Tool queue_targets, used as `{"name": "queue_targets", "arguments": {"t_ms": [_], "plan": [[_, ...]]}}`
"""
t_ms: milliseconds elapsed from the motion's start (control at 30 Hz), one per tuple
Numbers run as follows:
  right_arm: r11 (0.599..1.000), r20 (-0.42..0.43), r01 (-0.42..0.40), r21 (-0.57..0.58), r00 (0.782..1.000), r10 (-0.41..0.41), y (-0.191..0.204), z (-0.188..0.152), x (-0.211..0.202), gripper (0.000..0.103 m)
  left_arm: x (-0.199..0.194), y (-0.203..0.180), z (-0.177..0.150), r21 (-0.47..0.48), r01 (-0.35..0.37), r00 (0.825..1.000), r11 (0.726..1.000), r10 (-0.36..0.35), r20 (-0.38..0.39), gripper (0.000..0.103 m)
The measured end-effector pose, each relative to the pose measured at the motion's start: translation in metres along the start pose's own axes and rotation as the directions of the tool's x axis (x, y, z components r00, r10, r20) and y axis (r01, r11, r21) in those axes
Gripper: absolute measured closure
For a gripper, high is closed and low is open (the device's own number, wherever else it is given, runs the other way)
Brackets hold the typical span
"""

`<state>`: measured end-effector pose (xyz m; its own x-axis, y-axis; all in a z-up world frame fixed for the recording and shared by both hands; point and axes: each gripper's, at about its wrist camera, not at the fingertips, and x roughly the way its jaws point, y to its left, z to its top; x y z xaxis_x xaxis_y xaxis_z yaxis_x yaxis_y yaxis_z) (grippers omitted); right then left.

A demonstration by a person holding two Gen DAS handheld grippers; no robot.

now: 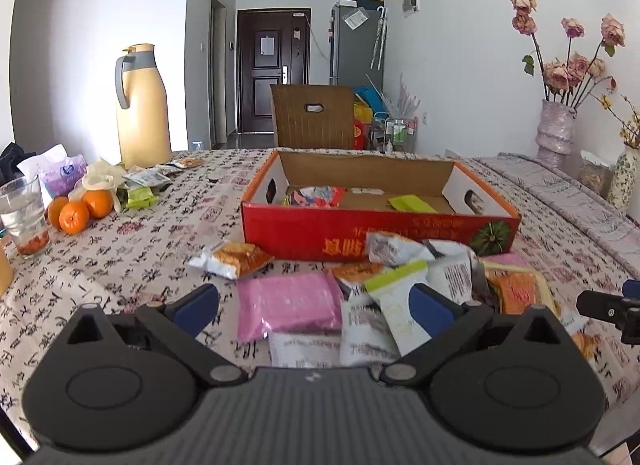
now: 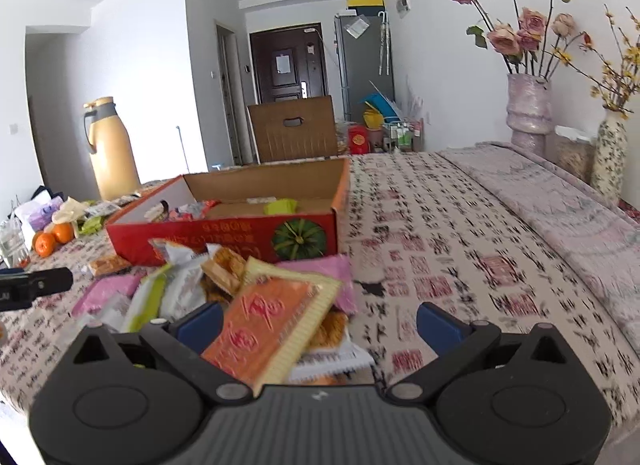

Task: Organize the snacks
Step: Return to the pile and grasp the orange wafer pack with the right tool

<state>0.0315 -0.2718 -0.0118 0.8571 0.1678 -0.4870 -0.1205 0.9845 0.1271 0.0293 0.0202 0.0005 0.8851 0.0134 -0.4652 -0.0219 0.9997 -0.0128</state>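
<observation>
Orange packet [image 2: 272,329] lies between the spread-apart right gripper [image 2: 320,325]; left gripper [image 1: 316,305] gapes too; next, clamp and carry to box [image 2: 240,241].

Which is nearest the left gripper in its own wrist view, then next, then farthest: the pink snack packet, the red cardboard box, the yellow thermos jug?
1. Pink snack packet, between the left gripper's fingers.
2. Red cardboard box, beyond the pile.
3. Yellow thermos jug, far left.

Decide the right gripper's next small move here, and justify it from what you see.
Probably close the right gripper on the orange packet: its jaws are open, the packet lies between them atop the pile, and the red box behind has room.
</observation>
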Motion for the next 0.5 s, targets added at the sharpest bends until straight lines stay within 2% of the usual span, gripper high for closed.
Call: {"name": "queue_targets", "arguments": {"t_ms": [267,500], "plan": [[1.000,-0.040,0.015,0.008,0.999,-0.015,-0.007,-0.013,0.005,0.000,0.008,-0.003,-0.004,0.002,0.004,1.000,1.000,-0.004,-0.028,0.000],[0.999,-0.064,-0.041,-0.018,0.997,0.040,0.015,-0.009,0.023,0.000,0.016,-0.002,-0.006,0.000,0.006,0.999,1.000,-0.006,-0.046,0.000]]}}
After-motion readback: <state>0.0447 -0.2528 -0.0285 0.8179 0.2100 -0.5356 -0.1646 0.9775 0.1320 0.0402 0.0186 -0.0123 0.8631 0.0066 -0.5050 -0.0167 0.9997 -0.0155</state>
